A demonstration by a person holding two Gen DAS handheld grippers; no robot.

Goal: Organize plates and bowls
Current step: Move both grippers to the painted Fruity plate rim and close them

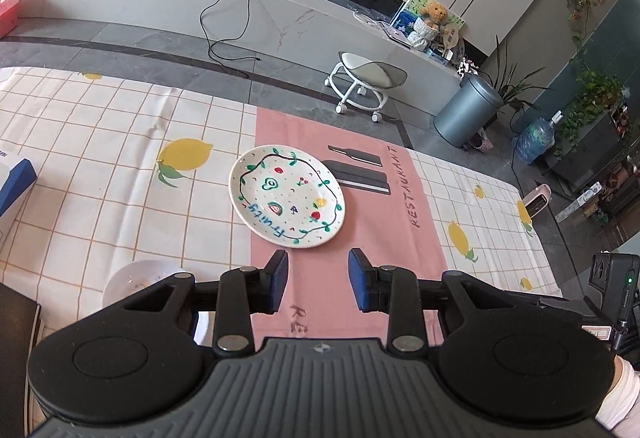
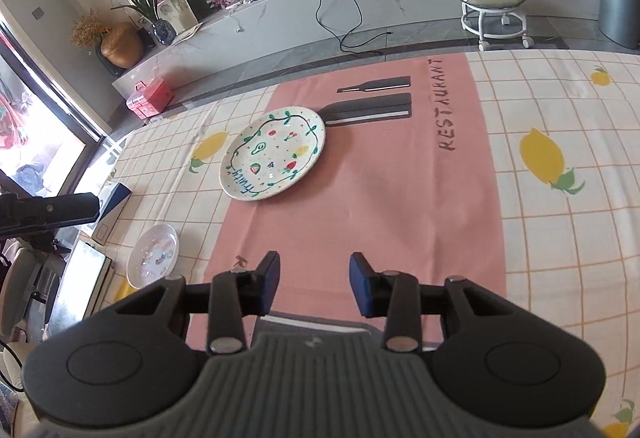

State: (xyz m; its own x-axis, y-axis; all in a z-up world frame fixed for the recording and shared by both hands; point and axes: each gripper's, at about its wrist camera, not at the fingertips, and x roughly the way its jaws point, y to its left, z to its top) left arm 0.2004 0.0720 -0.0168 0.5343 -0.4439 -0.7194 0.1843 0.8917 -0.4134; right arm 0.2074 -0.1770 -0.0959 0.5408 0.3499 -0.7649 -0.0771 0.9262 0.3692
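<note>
both grippers, left gripper (image 1: 318,280) and right gripper (image 2: 314,284), hang with fingers apart and empty; next, approach the painted plate (image 1: 286,195) rim

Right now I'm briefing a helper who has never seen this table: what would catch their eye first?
The painted plate, with fruit drawings, lies half on the pink mat in the middle of the lemon-print cloth. A smaller white dish sits near the table's left edge. Both grippers' fingers stand apart, holding nothing.

Both wrist views look steeply down, sharing the plate (image 1: 286,195) (image 2: 273,153).
</note>
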